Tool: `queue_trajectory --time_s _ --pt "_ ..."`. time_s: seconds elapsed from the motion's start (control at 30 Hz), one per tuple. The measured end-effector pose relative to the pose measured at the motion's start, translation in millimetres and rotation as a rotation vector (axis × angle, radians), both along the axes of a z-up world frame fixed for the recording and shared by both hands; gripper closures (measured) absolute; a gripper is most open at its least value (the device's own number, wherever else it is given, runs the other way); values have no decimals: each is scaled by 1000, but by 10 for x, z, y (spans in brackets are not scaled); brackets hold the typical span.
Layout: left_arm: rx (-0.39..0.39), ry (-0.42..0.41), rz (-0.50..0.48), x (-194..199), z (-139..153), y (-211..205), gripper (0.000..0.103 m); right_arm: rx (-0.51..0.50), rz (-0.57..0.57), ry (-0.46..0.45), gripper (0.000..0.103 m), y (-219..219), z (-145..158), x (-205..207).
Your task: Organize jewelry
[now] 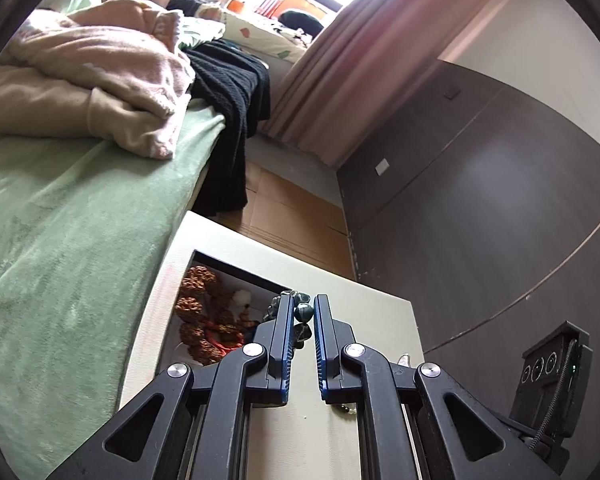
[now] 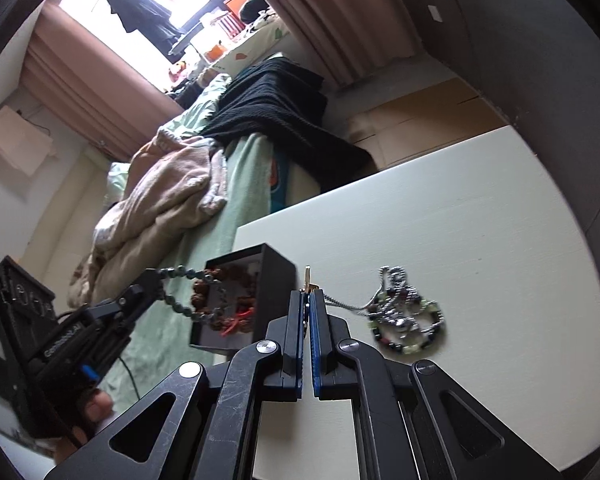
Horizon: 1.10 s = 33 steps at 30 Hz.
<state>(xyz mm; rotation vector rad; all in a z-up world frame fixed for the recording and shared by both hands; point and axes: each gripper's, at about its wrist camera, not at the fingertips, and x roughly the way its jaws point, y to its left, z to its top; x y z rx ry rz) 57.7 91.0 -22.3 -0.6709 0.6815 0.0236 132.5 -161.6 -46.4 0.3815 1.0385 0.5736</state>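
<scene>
Left hand-held gripper (image 1: 302,314) grasping green bead bracelet (image 2: 192,292) over black box (image 2: 256,280). Right hand-held gripper (image 2: 307,300) clenched on silver chain (image 2: 348,305) on desk (image 2: 460,220).

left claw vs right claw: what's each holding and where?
Left claw grips a grey-green bead bracelet, hanging over the black box; right claw pinches a thin silver chain trailing to the jewelry pile on the white table. Both are shut on jewelry.

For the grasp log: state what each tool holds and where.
Left tool grips the grey-green bead bracelet by one side of its loop, above the black box. Right tool pinches the silver chain near its gold end.
</scene>
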Motion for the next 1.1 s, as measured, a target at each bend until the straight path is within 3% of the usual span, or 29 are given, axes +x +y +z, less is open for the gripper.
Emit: queue_trajectory --time_s 0.17,0.23,0.27,0.3,0.33,0.6,0.8,0.93,1.0,1.07,1.1 --pt "-48 25 15 20 -38 115 88 79 13 16 98 150 -21 -2" --pt "-64 37 20 27 -49 162 70 131 18 26 98 170 -16 -9" --pt "-68 33 28 19 -50 185 51 157 17 33 98 180 -17 -4" --pt "-71 20 41 3 -45 217 39 186 14 44 98 175 -25 0" --pt "-71 5 54 -24 -32 236 37 221 9 61 98 170 -46 11" --pt "-96 -4 76 -59 -33 339 36 561 -66 290 98 158 -481 116" --pt "-95 -27 107 -96 -5 398 36 715 -64 322 98 313 -526 114" --pt "-98 -31 126 -126 -4 443 36 731 -51 314 97 564 -536 147" --pt "-98 -32 130 -139 0 458 36 668 -11 335 94 761 -557 182" --pt "-99 -33 134 -141 3 470 36 576 32 358 71 921 -572 187" --pt "-100 -34 136 -136 0 473 36 540 36 352 64 956 -564 178"
